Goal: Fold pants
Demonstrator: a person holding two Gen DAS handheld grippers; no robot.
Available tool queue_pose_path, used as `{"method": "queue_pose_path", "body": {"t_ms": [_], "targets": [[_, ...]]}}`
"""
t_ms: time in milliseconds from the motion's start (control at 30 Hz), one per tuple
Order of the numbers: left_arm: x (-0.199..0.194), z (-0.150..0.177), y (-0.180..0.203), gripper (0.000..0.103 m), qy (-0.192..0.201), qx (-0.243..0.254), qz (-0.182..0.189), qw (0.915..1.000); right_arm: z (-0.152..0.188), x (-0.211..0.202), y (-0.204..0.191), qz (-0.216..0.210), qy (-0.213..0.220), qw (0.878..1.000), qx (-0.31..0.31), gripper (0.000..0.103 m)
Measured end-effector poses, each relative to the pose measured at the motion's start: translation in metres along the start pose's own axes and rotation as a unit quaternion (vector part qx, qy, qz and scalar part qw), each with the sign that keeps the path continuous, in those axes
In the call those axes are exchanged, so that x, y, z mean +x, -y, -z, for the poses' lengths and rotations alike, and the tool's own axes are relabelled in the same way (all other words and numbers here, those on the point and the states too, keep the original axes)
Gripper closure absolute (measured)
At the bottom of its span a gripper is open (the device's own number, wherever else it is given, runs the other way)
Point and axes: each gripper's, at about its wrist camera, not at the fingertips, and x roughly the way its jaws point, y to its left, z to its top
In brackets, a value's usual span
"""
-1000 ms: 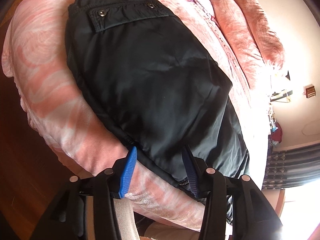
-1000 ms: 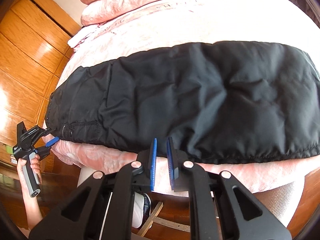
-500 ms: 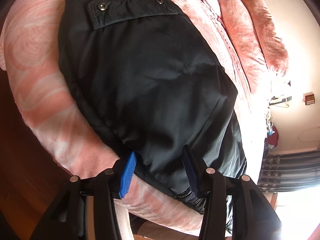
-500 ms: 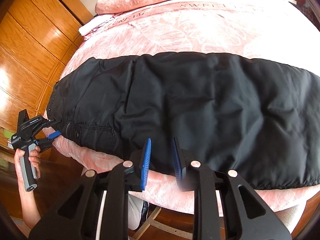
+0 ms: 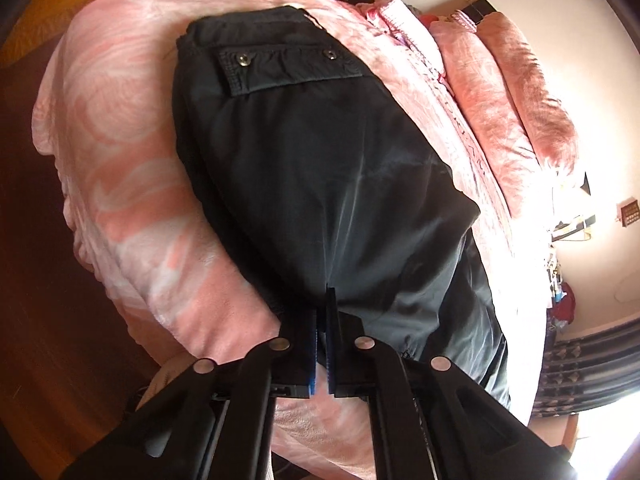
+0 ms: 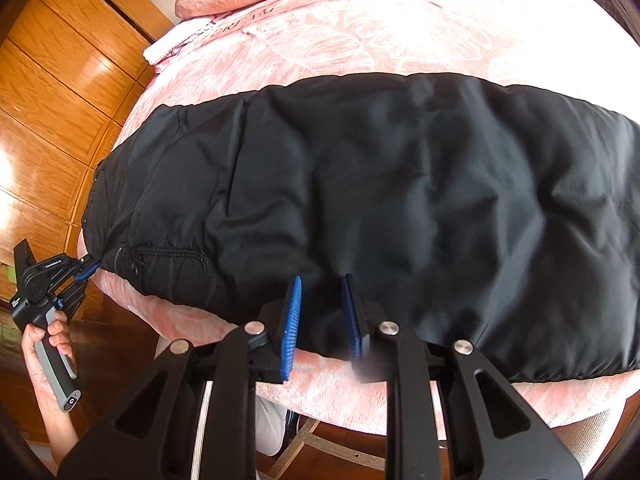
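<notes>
The black pants (image 6: 380,208) lie flat across the pink bed (image 6: 360,40), stretched along its near edge, with the waist end toward the wooden wardrobe (image 6: 48,92). A flap pocket (image 5: 288,66) with two snap buttons faces up near the waist. The left gripper (image 5: 322,312) is at the waist corner of the pants, and its blue fingers are pressed together with a fold of the black cloth pinched between them. In the right wrist view this gripper (image 6: 86,270) is seen touching the corner, held by a hand (image 6: 48,344). The right gripper (image 6: 320,312) stands at the near edge of the pants, around the middle of their length. Its fingers are parted, with the hem of the cloth between them, not squeezed. Pink pillows (image 5: 512,112) lie at the head of the bed.
</notes>
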Motion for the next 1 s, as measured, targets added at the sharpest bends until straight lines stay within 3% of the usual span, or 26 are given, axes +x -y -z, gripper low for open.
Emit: {"method": "queue_pose_path", "body": {"t_ms": [133, 233, 400, 567, 733, 833, 1000], "targets": [[0.018, -0.004, -0.002, 0.099, -0.016, 0.027, -0.019, 0.9993, -0.004, 0.005, 0.004, -0.002, -0.002, 1.0, 0.005, 0.081], [0.014, -0.006, 0.009, 0.094, -0.006, 0.069, -0.039, 0.9968, -0.006, 0.008, 0.005, -0.001, -0.003, 1.0, 0.004, 0.081], [-0.004, 0.015, 0.048, 0.081, 0.026, 0.165, -0.096, 0.9812, -0.005, -0.006, 0.013, -0.013, 0.018, 1.0, 0.015, 0.074], [-0.011, 0.05, 0.101, 0.061, 0.035, 0.226, -0.059, 0.9718, 0.0, -0.029, 0.031, 0.001, 0.035, 0.999, 0.025, 0.074], [0.018, 0.089, 0.156, 0.057, -0.008, 0.322, -0.012, 0.9467, 0.009, -0.044, 0.067, 0.032, 0.044, 0.997, 0.055, 0.074], [0.054, 0.102, 0.168, 0.057, -0.059, 0.34, -0.014, 0.9385, 0.016, -0.038, 0.088, 0.036, 0.025, 0.996, 0.073, 0.076], [0.068, 0.113, 0.175, 0.056, -0.056, 0.374, -0.041, 0.9249, 0.023, -0.039, 0.098, 0.011, 0.022, 0.997, 0.079, 0.076]]}}
